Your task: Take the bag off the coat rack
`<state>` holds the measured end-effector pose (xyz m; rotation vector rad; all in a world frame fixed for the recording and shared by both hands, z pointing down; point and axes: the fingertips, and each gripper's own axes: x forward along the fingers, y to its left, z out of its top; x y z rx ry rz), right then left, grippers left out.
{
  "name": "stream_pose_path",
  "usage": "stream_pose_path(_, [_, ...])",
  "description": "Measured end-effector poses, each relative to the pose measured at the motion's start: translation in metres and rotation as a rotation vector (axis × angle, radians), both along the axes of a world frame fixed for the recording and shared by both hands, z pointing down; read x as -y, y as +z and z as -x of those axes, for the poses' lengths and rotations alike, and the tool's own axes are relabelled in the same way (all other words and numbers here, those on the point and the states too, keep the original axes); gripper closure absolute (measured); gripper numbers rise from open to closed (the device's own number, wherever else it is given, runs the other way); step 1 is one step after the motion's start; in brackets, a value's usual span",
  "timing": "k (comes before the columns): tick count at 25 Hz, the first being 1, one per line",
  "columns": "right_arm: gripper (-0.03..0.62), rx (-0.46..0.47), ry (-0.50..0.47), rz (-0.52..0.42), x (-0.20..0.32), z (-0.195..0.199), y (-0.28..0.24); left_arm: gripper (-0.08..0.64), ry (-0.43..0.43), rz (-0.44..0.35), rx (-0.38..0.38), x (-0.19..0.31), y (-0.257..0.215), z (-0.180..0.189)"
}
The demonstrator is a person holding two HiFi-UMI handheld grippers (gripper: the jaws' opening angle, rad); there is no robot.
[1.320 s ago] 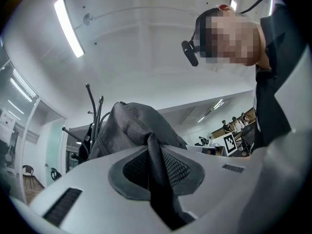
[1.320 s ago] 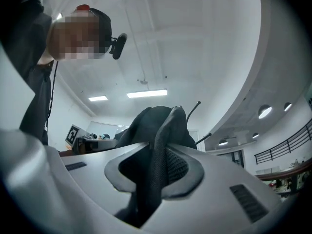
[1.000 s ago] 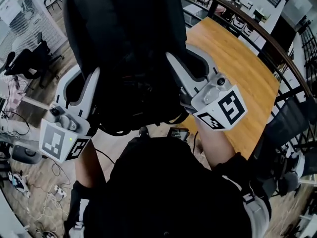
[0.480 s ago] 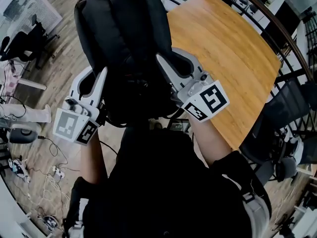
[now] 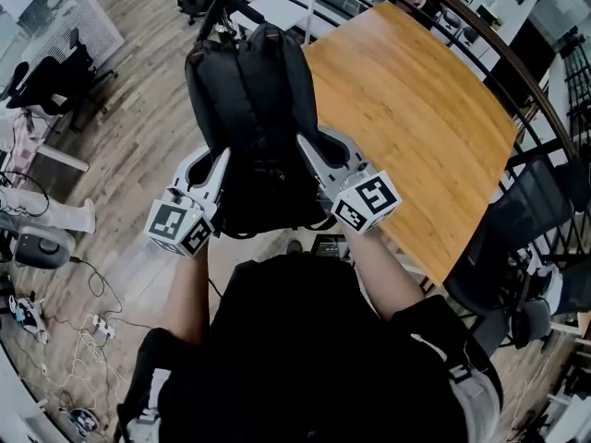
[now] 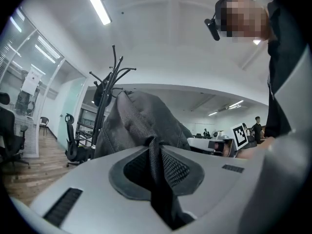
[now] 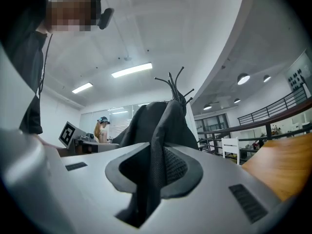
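both the left tongs (image 5: pixel 220 161) and right tongs (image 5: pixel 310 151) pinch only a thin fold of the bag (image 5: pixel 254 100) at upper centre, so its weight could drag the fabric free.

In the left gripper view, the foot of the coat rack (image 6: pixel 111 79) is hidden at lower left; we see only its pole and prongs beside the bag (image 6: pixel 141 121). A far person (image 6: pixel 257 126) at the right is too small to describe. In the head view, the bag, upper centre, covers the left edge of the bench (image 5: pixel 416 109).
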<state>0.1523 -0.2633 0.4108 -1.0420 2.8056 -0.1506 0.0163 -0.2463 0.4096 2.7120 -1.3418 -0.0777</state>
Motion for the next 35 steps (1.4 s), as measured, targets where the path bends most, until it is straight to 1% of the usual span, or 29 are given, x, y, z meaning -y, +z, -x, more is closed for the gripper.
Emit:
stream_pose_path(4, [0.513,-0.008,0.035,0.052,-0.008,0.006,0.014,0.505,0.024,0.035,0.001,-0.005,0.013,0.006])
stream_pose_path(9, [0.515,-0.019,0.045,0.060,-0.024,0.017,0.018,0.505,0.054,0.048,-0.011,-0.017,0.016,0.017])
stream_pose_path(19, [0.518,-0.038,0.061,0.087,-0.074,0.048,0.026,0.505,0.089,0.087,-0.024,-0.064,0.023,0.047])
stream_pose_path(24, [0.520,-0.037,0.057,0.075,-0.099,0.064,0.026,0.505,0.089,0.088,-0.021,-0.089,0.023,0.063])
stream_pose_path(35, [0.528,-0.042,0.090,0.114,-0.147,0.094,0.036,0.506,0.061,0.112,-0.009,-0.137,0.034,0.096])
